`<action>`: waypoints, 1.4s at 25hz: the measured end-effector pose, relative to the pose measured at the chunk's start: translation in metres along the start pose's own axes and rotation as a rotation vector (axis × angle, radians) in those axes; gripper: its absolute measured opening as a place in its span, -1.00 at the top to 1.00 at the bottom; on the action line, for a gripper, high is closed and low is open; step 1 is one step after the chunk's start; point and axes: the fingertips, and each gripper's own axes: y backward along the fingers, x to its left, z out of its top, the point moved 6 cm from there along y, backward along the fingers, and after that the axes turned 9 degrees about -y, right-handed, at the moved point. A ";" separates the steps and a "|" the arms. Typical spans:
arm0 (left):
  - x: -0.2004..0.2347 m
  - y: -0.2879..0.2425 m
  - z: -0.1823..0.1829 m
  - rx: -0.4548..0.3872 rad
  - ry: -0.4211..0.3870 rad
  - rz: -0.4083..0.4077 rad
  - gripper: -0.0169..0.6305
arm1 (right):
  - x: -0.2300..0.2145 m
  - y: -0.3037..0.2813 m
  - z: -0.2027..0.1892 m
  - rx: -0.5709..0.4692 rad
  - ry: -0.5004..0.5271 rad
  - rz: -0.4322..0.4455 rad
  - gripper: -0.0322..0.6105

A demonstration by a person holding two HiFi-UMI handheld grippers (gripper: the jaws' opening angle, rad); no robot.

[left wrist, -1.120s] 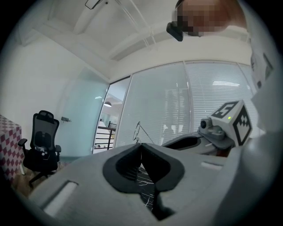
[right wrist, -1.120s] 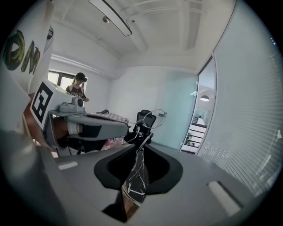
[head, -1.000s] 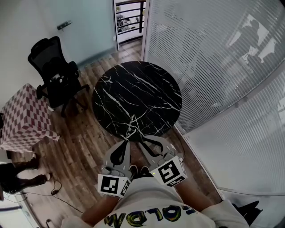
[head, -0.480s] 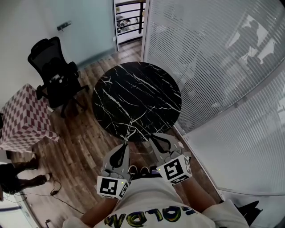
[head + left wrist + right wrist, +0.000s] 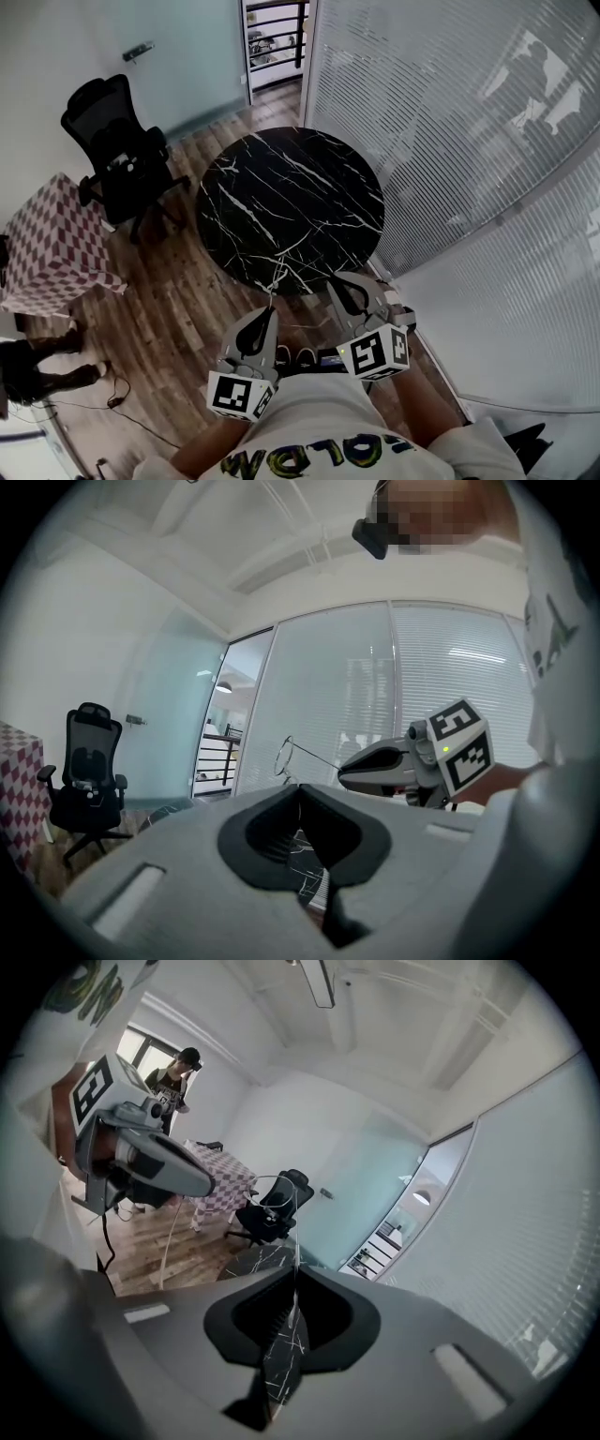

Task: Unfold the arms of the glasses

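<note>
Thin wire-framed glasses (image 5: 276, 276) hang in the air over the near rim of the round black marble table (image 5: 291, 202). My left gripper (image 5: 266, 312) is shut on the frame; in the left gripper view a lens ring (image 5: 284, 756) stands just above its jaw tips (image 5: 300, 786). From that ring a thin arm runs right to my right gripper (image 5: 349, 774). My right gripper (image 5: 336, 282) is closing its jaws with that arm between them. In the right gripper view the wire (image 5: 294, 1241) rises from the closed tips (image 5: 296, 1271), with the left gripper (image 5: 159, 1162) to the left.
A black office chair (image 5: 117, 155) and a table under a red-checked cloth (image 5: 52, 248) stand to the left on the wooden floor. A glass wall with blinds (image 5: 450, 141) runs along the right. Another person's feet (image 5: 42, 370) are at the far left.
My right gripper has moved to the right, away from the left one, and rolled. The gap between the two grippers has widened. The left gripper has stayed about where it was.
</note>
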 end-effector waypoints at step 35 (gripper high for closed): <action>0.006 -0.038 0.016 -0.021 -0.057 0.037 0.93 | -0.030 0.012 0.005 -0.202 -0.211 0.017 0.49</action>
